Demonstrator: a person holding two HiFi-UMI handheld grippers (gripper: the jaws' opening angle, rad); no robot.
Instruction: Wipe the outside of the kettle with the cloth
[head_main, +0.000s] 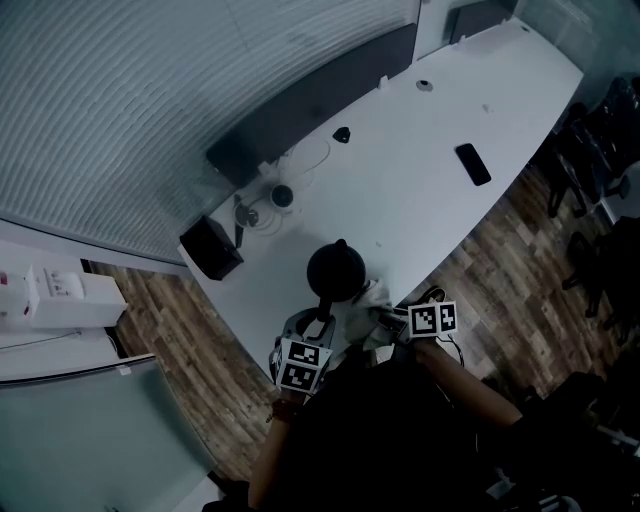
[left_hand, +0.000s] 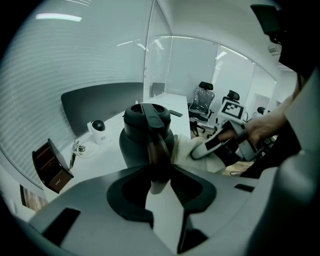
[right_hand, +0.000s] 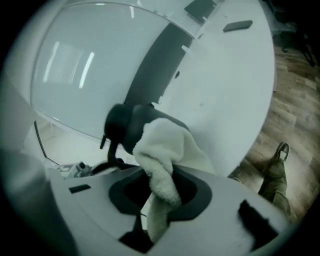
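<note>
Kettle (head_main: 335, 268) is stood near the table (head_main: 430, 160) edge. Its handle (left_hand: 156, 145) is clamped by the left gripper (left_hand: 162, 185). Cloth (right_hand: 165, 145) is pinched by the right gripper (right_hand: 160, 197) and laid against the kettle side. Risk: kettle could be shoved toward the edge by hard wiping, and cloth dragged out of the pinch.

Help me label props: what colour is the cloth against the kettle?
White. It shows best in the right gripper view, where the cloth lies against the dark kettle.

The head view looks steeply down from high above the long white table (head_main: 420, 180). Both gripper views sit low and close, facing across it; all three share the dark rounded kettle (left_hand: 135, 137).
</note>
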